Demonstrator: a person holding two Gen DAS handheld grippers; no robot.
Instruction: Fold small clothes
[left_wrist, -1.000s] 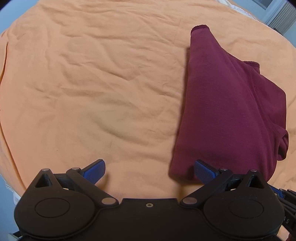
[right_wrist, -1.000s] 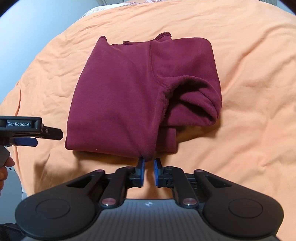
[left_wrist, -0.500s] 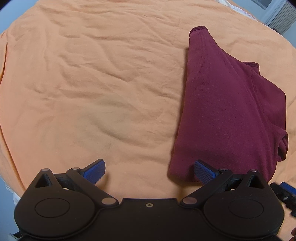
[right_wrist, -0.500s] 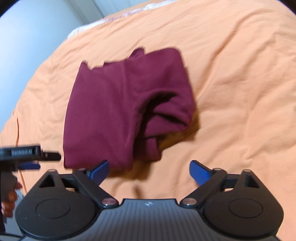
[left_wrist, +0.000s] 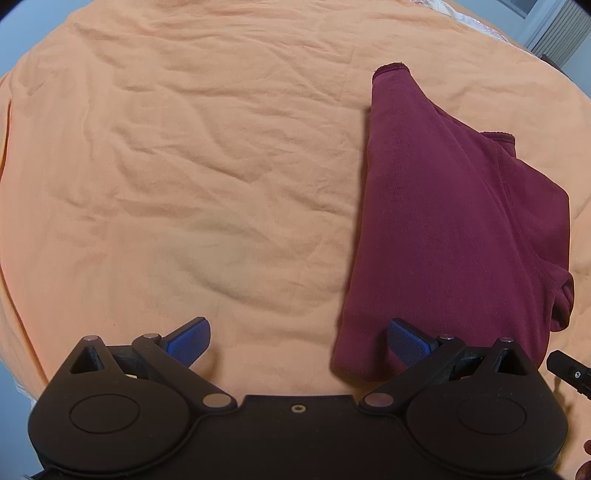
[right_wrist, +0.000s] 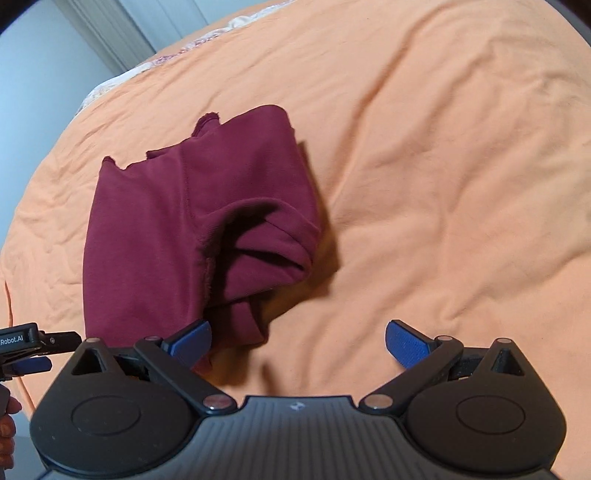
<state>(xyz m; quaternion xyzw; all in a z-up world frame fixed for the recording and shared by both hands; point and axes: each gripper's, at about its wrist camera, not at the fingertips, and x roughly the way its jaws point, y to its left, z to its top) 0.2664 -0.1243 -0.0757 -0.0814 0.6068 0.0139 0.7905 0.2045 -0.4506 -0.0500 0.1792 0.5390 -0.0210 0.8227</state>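
The left gripper (left_wrist: 297, 341) has its blue-padded fingers (left_wrist: 188, 341) spread wide apart and holds nothing. Its right-hand pad sits over the near left corner of the folded maroon garment (left_wrist: 454, 236); whether it touches the cloth cannot be told. The other pad hangs above bare orange bedsheet (left_wrist: 184, 166).

The right gripper (right_wrist: 298, 343) is likewise wide apart and empty. Its left pad (right_wrist: 192, 341) overlaps the garment's (right_wrist: 199, 229) near edge, where a loose fold hangs down; its right pad is over plain sheet (right_wrist: 461, 166).

The garment lies flat on the sheet as a rough rectangle. In the left wrist view its long left edge runs straight away from the gripper to a hemmed far corner. The right side is lumpier, with a seam and a rolled bulge near the bottom. In the right wrist view that bulge shows as an open, shadowed fold facing the gripper, and the far edge is ragged with two small peaks.

Wrinkled, uncovered sheet stretches broadly left of the garment and right of it. The bed's rim curves round at the far side, with a pale wall (right_wrist: 44, 92) beyond.

At the right wrist view's left border, part of the left gripper and a fingertip (right_wrist: 7, 428) show.
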